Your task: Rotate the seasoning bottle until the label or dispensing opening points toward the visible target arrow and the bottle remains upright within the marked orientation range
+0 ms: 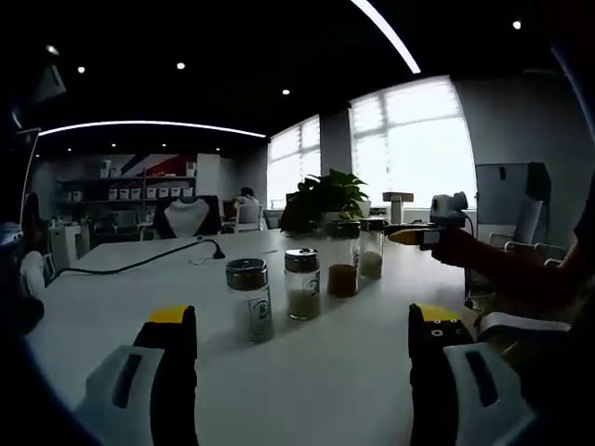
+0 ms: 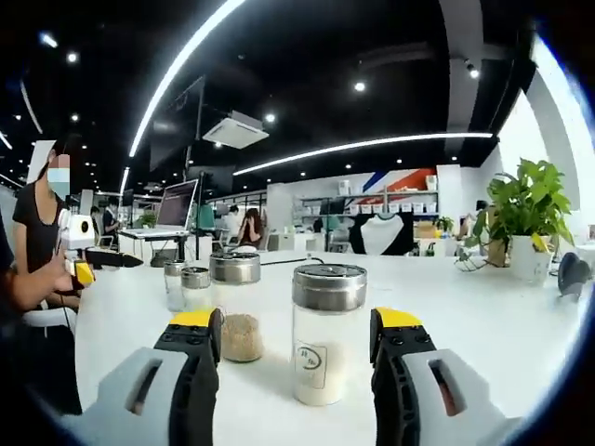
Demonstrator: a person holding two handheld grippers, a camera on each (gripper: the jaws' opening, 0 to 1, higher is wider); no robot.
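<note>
Left gripper view. The left gripper (image 1: 302,325) stands with its two black, yellow-tipped jaws wide apart and nothing between them, low over the white table (image 1: 112,307). Four clear glass seasoning bottles with metal lids stand upright in a row that recedes to the upper right: a nearest one with pale contents (image 1: 250,299), a second with white grains (image 1: 303,283), a third with reddish-brown powder (image 1: 343,269) and a farthest with light contents (image 1: 371,251). All lie ahead of the jaw tips and apart from them, the nearest slightly left of the gap's centre line. The right gripper (image 1: 409,236) enters from the right, held level beside the far end of the row. A black cable (image 1: 139,263) crosses the table on the left, and a green potted plant (image 1: 327,198) stands behind the bottles.

Right gripper view. The right gripper (image 2: 296,327) is likewise open and empty. The clear glass seasoning bottle with white grains and a small green label (image 2: 326,334) stands upright directly between its jaw tips, long axis vertical, label towards the camera; whether either jaw touches the glass cannot be told. A similar bottle of tan granules (image 2: 237,305) stands just behind the left jaw, and two more (image 2: 186,286) farther off. No target arrow can be made out on the table. The right gripper appears the nearer to a bottle, so a closing of its jaws would be the likely start of the rotation.
</note>
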